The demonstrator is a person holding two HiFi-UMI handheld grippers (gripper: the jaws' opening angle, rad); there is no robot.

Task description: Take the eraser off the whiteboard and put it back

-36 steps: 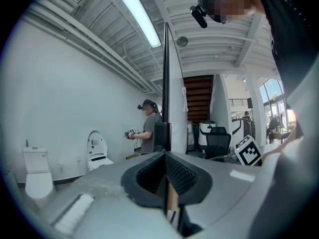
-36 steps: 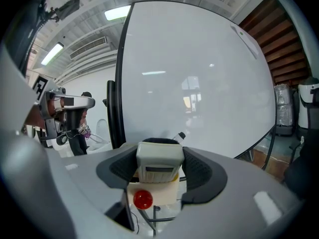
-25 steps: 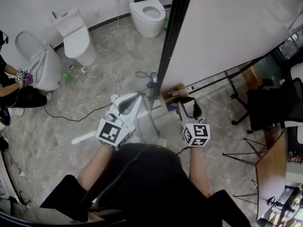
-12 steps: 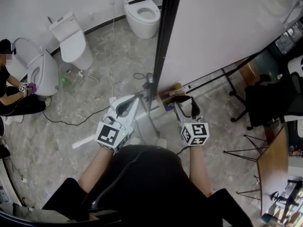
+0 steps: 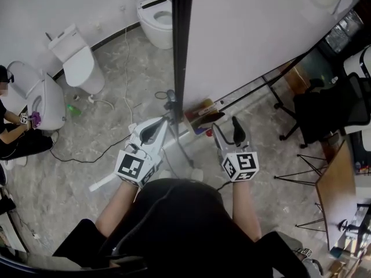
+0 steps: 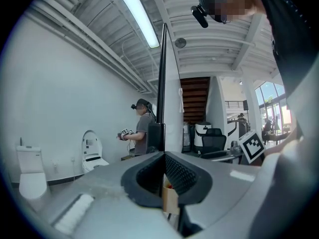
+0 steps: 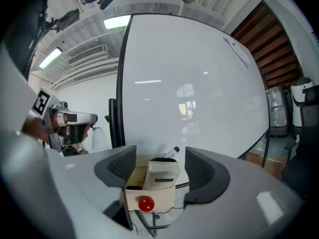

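The left gripper [image 5: 164, 121] points level towards the black upright [image 5: 181, 45] at the whiteboard's side edge. Its jaws are closed together with nothing between them. To its right, the right gripper [image 5: 227, 133] faces the whiteboard [image 5: 255, 33]. Its jaws have just been opening and now stand wide apart, the pads [image 7: 120, 164] touching nothing.

Seen through the gap between those jaws, just ahead of them, a small cardboard box [image 7: 164, 203] sits at the whiteboard's lower edge, close to the corner by the black upright. It has a round red dot [image 7: 145, 203] on its front face. The eraser [image 7: 160, 174], a pale block with a dark slot, stands upright inside the box, leaning a little, clear of both pads. Behind it, the tip of a marker [image 7: 172, 152] pokes up at a slant.

The whiteboard surface above the box is blank. Past the upright, on the stone floor, white toilets [image 5: 75, 59] stand along the far wall, and another person [image 5: 17, 138] crouches at one of them. Beyond the whiteboard's right corner is a black office chair [image 5: 330, 106].
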